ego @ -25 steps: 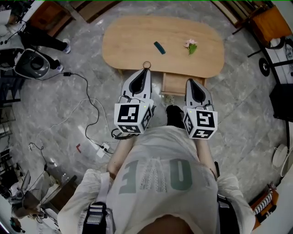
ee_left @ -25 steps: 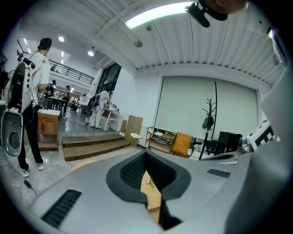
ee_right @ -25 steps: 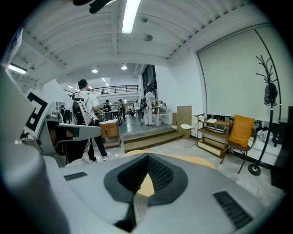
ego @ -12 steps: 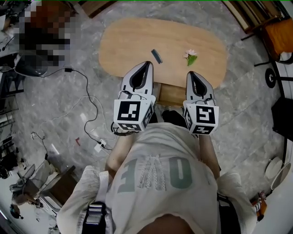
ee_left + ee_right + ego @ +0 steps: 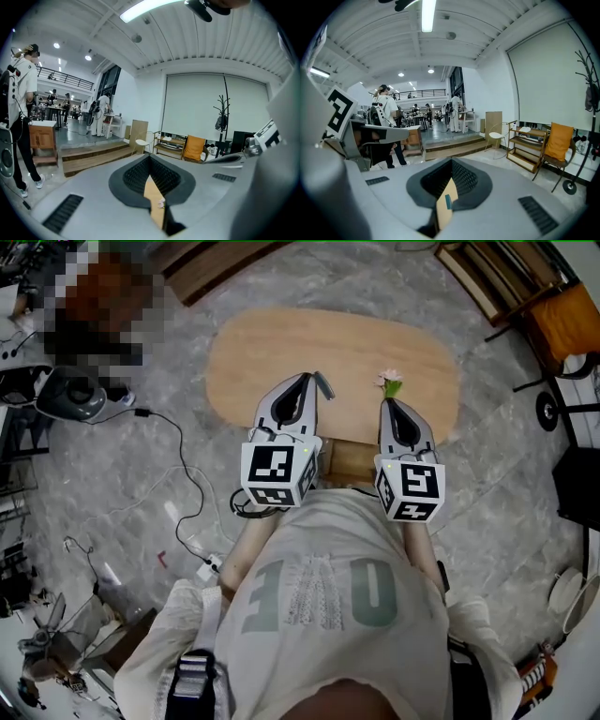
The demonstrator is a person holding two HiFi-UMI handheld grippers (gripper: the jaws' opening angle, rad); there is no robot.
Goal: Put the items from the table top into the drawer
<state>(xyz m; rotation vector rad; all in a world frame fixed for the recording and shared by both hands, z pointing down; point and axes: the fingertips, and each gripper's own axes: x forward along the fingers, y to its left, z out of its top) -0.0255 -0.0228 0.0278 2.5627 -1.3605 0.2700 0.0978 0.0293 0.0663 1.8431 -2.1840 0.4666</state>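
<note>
Hovering over table [image 5: 272, 343], left gripper [image 5: 307, 379], right gripper [image 5: 387, 402], shut

Big open lab/studio hall, not a home. Ribbed ceiling [image 5: 370, 42] w/ strip light [image 5: 427, 14], mezzanine railing [image 5: 65, 79], ppl [image 5: 453, 112] standing round workbenches [image 5: 417, 123] at the back. Cables [image 5: 187, 460] + power strip [image 5: 208, 568] loose on grey marble-look floor [image 5: 122, 484]. Wooden step platform [image 5: 93, 154], shelf unit [image 5: 525, 147], coat stand [image 5: 224, 117], big roller blind [image 5: 201, 103].

Grey marble floor [image 5: 141, 484] all around. At the left, a black cable [image 5: 195, 486] running to a white power strip [image 5: 208, 568]. Orange chair [image 5: 562, 320] at the top right. Wooden steps [image 5: 93, 154] and a tall coat stand [image 5: 224, 112] farther off.
</note>
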